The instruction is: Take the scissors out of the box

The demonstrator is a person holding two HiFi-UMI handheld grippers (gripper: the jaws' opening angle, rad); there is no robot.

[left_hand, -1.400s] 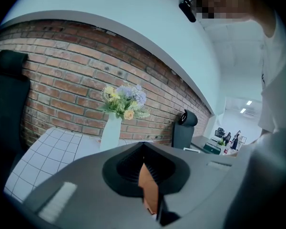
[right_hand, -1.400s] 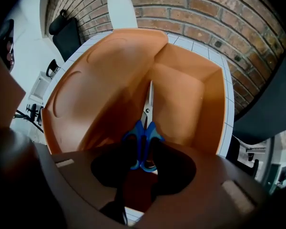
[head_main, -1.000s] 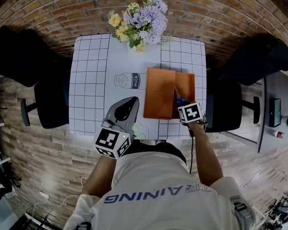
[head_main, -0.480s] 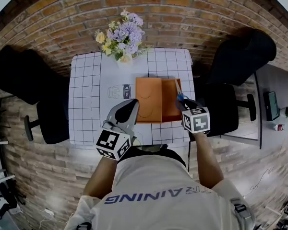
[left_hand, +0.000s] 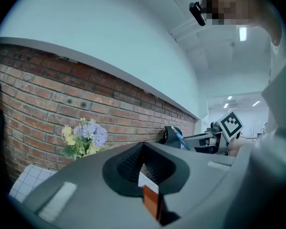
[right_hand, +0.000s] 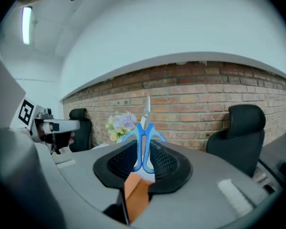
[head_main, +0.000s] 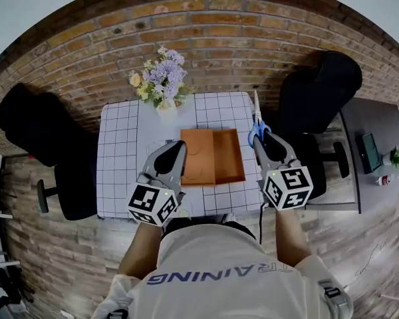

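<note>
Blue-handled scissors (head_main: 256,129) are clamped by the handles in my right gripper (head_main: 261,137), blades pointing away toward the brick wall. They hang above the table's right edge, outside the orange box (head_main: 227,157). In the right gripper view the scissors (right_hand: 144,133) stand upright between the pads. The box lies open on the checked tablecloth, its lid (head_main: 197,155) folded to the left, and looks empty. My left gripper (head_main: 178,149) hovers over the box's near left corner, shut, holding nothing. The left gripper view also catches the scissors (left_hand: 180,140) off to the right.
A vase of flowers (head_main: 158,82) stands at the table's far edge by the brick wall. Black office chairs (head_main: 319,92) flank the table on both sides. A milk-carton print (head_main: 161,146) marks the cloth left of the box. A grey desk (head_main: 372,153) is at the far right.
My right gripper lifted the scissors up out of the box and tilted them so the blades point away. The left gripper also rose a little.
</note>
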